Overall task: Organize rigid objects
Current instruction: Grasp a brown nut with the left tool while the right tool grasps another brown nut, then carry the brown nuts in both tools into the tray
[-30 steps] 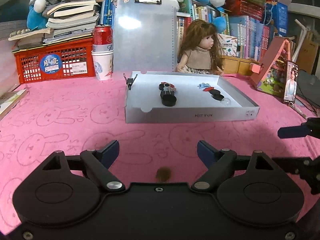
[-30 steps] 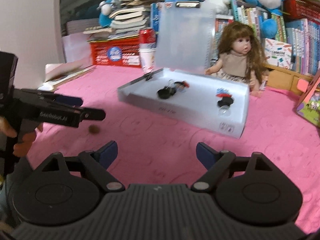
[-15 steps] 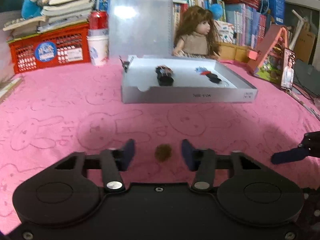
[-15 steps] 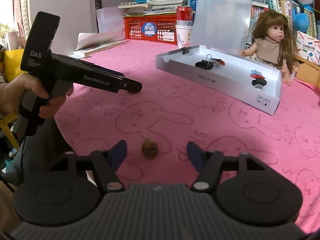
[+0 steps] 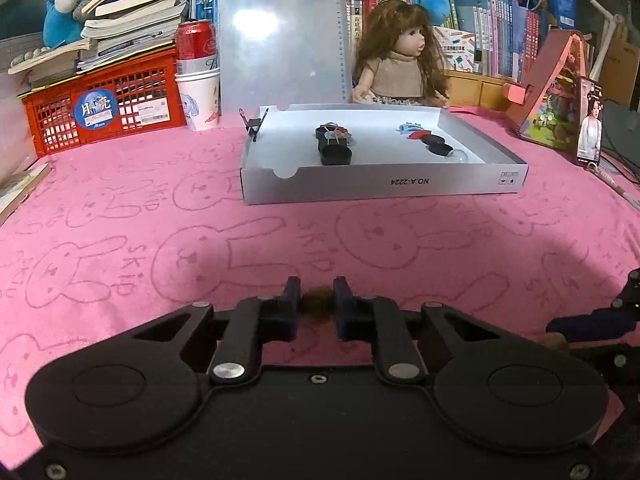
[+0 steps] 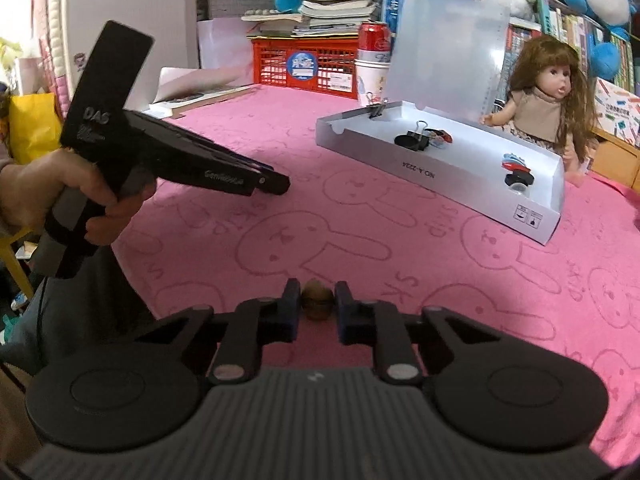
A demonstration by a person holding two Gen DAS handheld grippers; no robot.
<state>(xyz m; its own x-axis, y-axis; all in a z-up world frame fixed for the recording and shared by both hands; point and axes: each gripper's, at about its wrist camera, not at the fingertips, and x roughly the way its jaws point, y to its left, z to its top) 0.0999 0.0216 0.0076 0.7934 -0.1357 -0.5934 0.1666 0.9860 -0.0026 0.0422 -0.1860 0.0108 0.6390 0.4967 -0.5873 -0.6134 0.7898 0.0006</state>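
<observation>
In the left wrist view, the left gripper [image 5: 318,306] is pointing down at the pink worktop [image 5: 160,208]. Its jaws have just been closing, and they are now pinching a brown nut [image 5: 317,307] between the pads. The nut is still sitting on the cloth, probably because the grasp is only now being completed ahead of a lift. It is looking small, round, dull brown and rough-surfaced. Beyond it, the white tray [image 5: 380,190] is lying open towards the gripper, with binder clips [image 5: 335,150] already grouped inside, so it seems to be the place for sorted items.

In the right wrist view, the right gripper [image 6: 317,304] is doing the same. Its jaws have just been closing and are now clamping a second brown nut [image 6: 317,305], low on the cloth near the worktop's close edge. This nut is showing a ridged, walnut-like shell. The tray is standing well apart, up and to the right.
</observation>
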